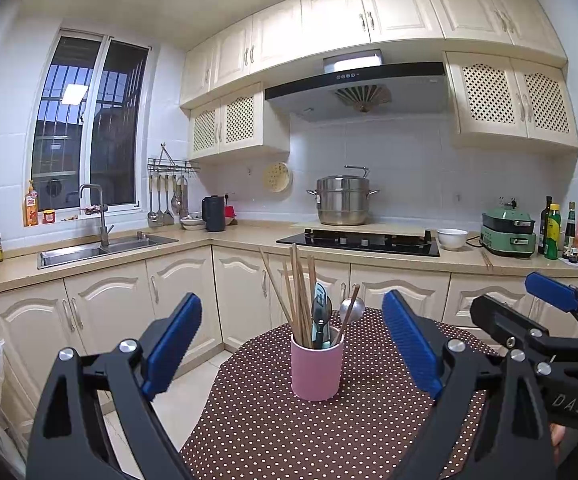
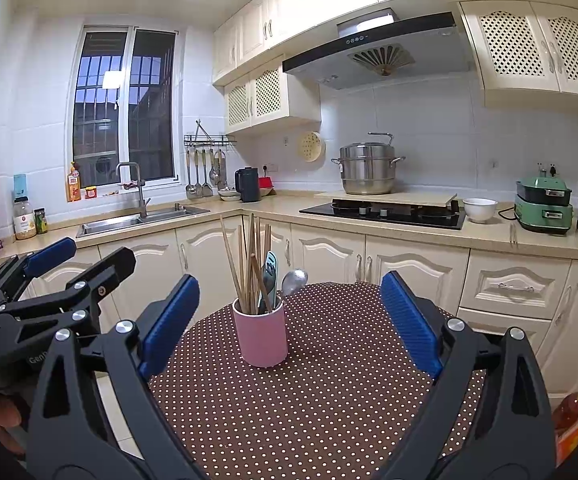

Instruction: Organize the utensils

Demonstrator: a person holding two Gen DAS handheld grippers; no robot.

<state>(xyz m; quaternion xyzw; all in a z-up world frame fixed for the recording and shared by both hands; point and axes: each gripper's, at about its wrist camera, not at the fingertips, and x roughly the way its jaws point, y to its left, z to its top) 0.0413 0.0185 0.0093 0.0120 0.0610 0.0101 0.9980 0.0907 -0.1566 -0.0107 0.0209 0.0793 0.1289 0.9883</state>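
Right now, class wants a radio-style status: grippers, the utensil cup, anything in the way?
Left gripper open, empty. Right gripper open, empty. Pink cup upright on dotted tablecloth, holding chopsticks and spoons. Nothing in the way.

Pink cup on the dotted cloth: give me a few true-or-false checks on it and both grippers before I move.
1. The pink cup stands upright on the dotted tablecloth. True.
2. The left gripper is clamped on the cup. False: its jaws are wide open, the cup stands between and beyond them, untouched.
3. Chopsticks and a metal spoon stick out of the cup. True.
4. The right gripper holds a chopstick. False: it is open and empty.
5. The cup lies tipped over beside the sink. False: it is on the table; the sink is on the far counter.
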